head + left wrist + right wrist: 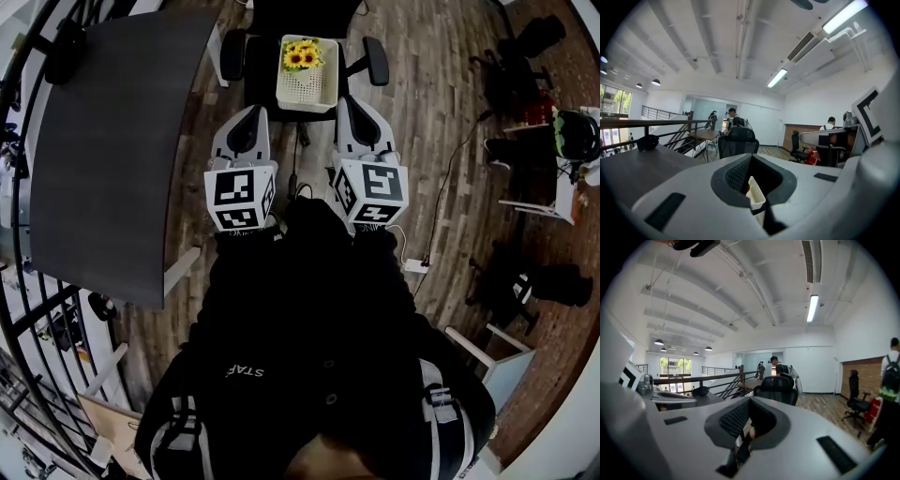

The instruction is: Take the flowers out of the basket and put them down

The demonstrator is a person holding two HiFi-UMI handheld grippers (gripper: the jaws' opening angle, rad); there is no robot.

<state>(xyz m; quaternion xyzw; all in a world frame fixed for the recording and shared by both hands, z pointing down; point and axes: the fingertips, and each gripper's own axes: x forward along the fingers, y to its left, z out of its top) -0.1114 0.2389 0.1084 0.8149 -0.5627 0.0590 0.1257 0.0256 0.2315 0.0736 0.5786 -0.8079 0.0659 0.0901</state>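
A white perforated basket (307,98) stands on the seat of a black office chair (255,75). Yellow sunflowers (302,54) lie in its far end. My left gripper (246,120) and right gripper (360,118) hover side by side just short of the chair, pointing at the basket and apart from it. Both are shut and hold nothing. In the left gripper view, a corner of the basket (755,193) shows through the hollow behind the closed jaws of the left gripper (752,157). In the right gripper view, the right gripper (750,401) has its pads together.
A dark grey table (112,141) runs along the left, beside a railing. The chair's armrests (376,60) flank the basket. A cable and power strip (415,265) lie on the wooden floor at right. More chairs and desks stand at far right. People are in the background.
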